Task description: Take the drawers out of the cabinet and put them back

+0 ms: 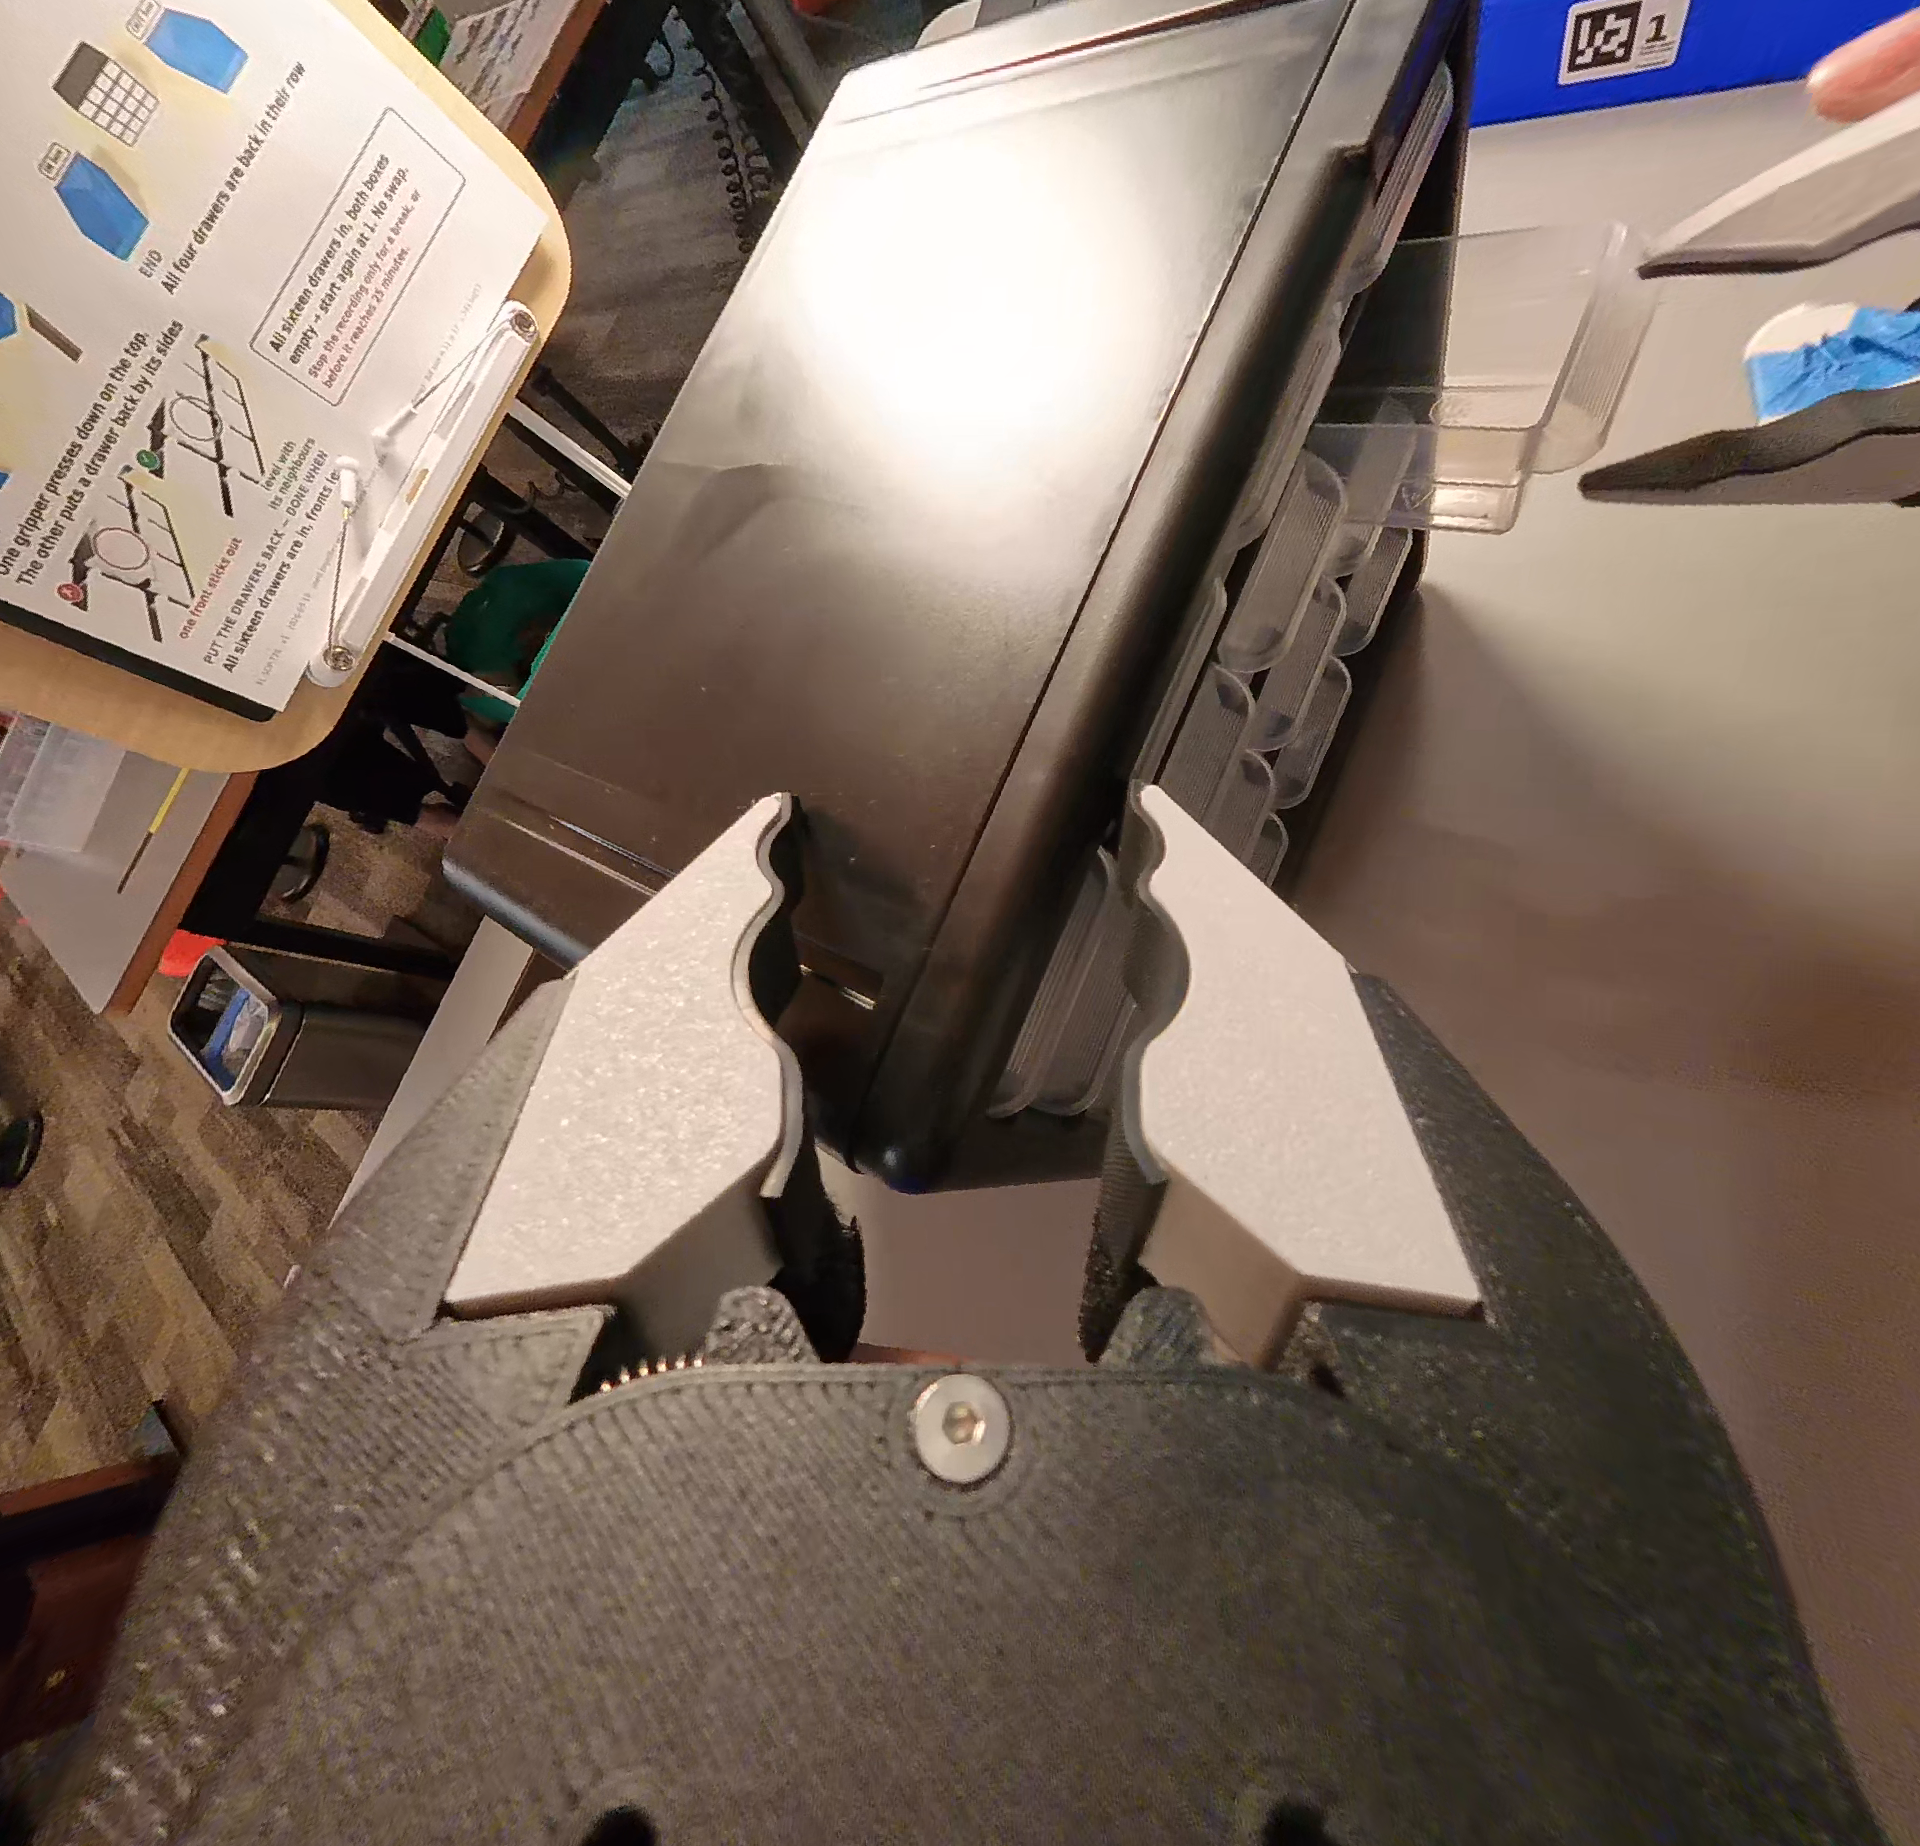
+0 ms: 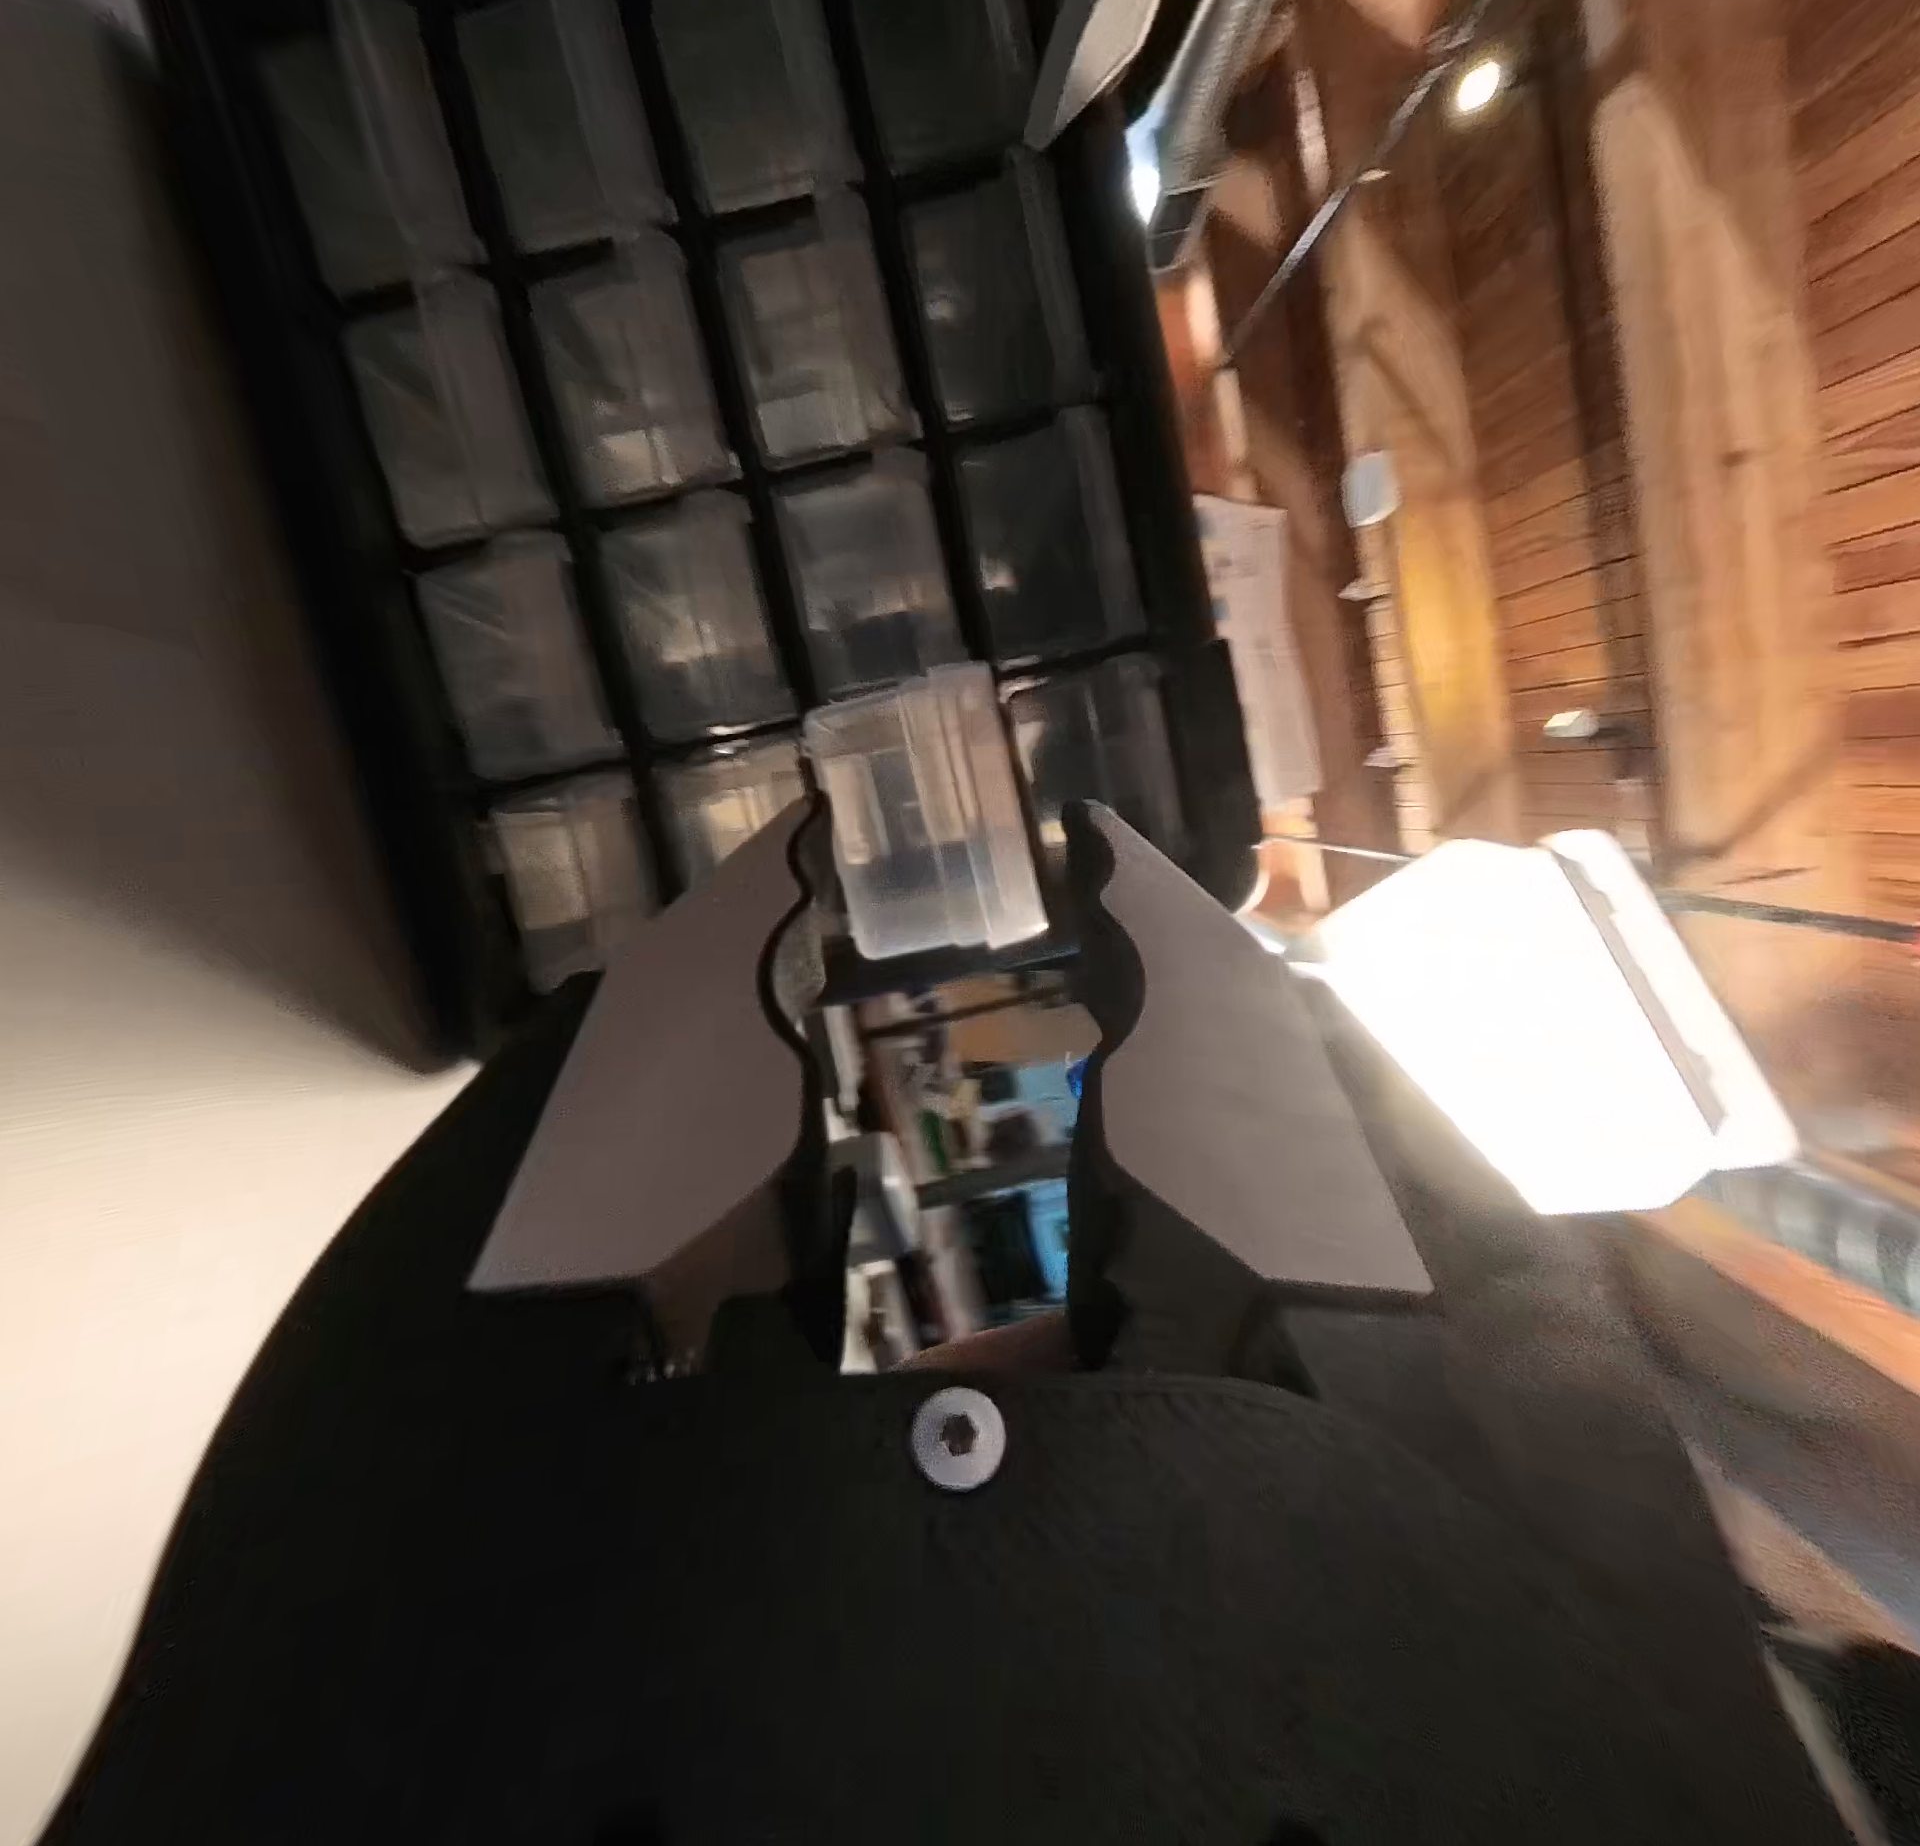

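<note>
The drawers are clear plastic and sit in a black cabinet standing on a grey tabletop. One clear drawer in the cabinet's end row sticks out partway from its slot while its neighbours sit flush in the grid. The right hand-held gripper has its jaws spread to either side of that drawer's front; a narrow gap shows between the right fingertip and the drawer, and whether the left fingertip touches it cannot be told through the blur. In the left wrist view the same drawer juts from the cabinet's front toward the right hand-held gripper, whose fingers stand apart just beyond its end. The left hand-held gripper is spread wide over the near top corner of the cabinet, one finger over the top panel and the other in front of the drawer fronts. A laminated instruction sheet lies on a light board at left, and a blue bin stands behind the tabletop.
</note>
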Motion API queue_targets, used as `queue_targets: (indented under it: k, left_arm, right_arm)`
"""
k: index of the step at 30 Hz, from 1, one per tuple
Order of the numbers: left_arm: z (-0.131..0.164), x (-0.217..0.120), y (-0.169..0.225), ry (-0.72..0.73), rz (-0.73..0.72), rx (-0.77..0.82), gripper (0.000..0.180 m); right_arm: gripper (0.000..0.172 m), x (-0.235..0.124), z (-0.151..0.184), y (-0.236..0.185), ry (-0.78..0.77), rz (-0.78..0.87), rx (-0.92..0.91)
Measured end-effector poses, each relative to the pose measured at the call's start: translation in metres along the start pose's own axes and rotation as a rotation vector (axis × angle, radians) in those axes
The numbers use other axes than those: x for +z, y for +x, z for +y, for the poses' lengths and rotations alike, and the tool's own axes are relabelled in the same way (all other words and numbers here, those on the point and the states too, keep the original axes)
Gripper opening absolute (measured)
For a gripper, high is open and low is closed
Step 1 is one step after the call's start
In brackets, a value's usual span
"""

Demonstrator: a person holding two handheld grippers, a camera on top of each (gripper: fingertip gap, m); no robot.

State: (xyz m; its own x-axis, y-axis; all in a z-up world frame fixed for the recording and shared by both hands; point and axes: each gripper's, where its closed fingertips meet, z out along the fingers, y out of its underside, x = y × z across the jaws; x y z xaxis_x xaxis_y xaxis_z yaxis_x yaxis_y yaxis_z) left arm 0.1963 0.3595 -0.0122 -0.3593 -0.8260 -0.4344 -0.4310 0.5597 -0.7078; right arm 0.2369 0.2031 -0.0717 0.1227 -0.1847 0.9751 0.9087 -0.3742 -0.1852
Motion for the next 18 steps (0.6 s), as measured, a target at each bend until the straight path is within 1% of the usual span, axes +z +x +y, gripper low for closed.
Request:
queue_targets:
  k: [2, 4, 6, 8, 12, 14, 18]
  left_arm:
    - [0.000, 0.000, 0.000, -0.003, -0.001, 0.000, 0.060]
    - [0.000, 0.000, 0.000, -0.005, -0.003, -0.001, 0.061]
    - [0.000, 0.000, 0.000, -0.005, -0.003, -0.004, 0.061]
    - [0.000, 0.000, 0.000, -0.004, -0.002, -0.005, 0.061]
    - [0.000, 0.000, 0.000, -0.003, 0.000, -0.009, 0.061]
    - [0.000, 0.000, 0.000, -0.002, 0.002, -0.013, 0.061]
    - [0.000, 0.000, 0.000, -0.001, 0.002, -0.014, 0.061]
  right_arm:
    - [0.058, 0.004, 0.003, -0.001, -0.033, -0.099, 0.079]
    - [0.060, 0.010, 0.007, 0.005, -0.072, -0.149, 0.093]
    - [0.060, 0.016, 0.011, 0.002, -0.122, -0.243, 0.111]
    - [0.058, 0.019, 0.012, -0.004, -0.157, -0.334, 0.117]
    - [0.043, 0.021, 0.012, -0.016, -0.199, -0.469, 0.144]
    - [0.038, 0.020, 0.010, -0.016, -0.198, -0.498, 0.163]
    - [0.037, 0.010, 0.004, -0.017, -0.191, -0.569, 0.220]
